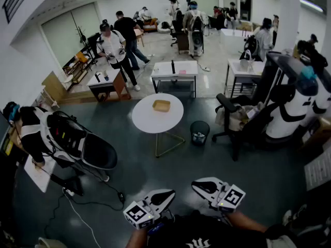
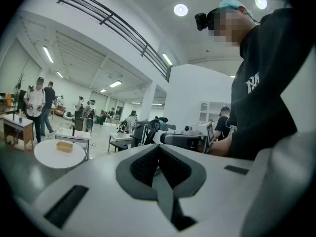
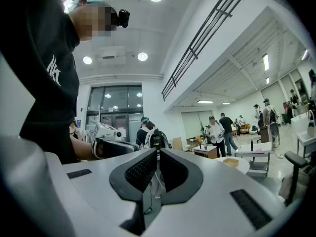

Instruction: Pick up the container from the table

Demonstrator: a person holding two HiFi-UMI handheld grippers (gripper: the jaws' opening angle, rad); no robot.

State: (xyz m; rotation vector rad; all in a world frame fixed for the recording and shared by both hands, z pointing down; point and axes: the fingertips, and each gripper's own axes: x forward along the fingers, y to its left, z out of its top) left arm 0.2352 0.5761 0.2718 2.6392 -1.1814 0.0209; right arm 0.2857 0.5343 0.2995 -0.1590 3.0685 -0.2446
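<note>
The container (image 1: 161, 106) is a shallow tan tray lying on a round white table (image 1: 147, 120) in the middle of the room, well ahead of me. Both grippers are held low, close to my body and far from the table. My left gripper (image 1: 166, 195) and my right gripper (image 1: 197, 185) are shut with nothing between the jaws, and their tips point toward each other. In the left gripper view the shut left gripper (image 2: 159, 149) has the container (image 2: 64, 146) small at far left. In the right gripper view the shut right gripper (image 3: 158, 155) has the container (image 3: 230, 162) at right.
A black waste bin (image 1: 199, 132) stands right of the round table, and a dark office chair (image 1: 243, 123) beyond it. A black stroller (image 1: 77, 141) is at the left. White desks (image 1: 174, 71) and several people fill the back of the room.
</note>
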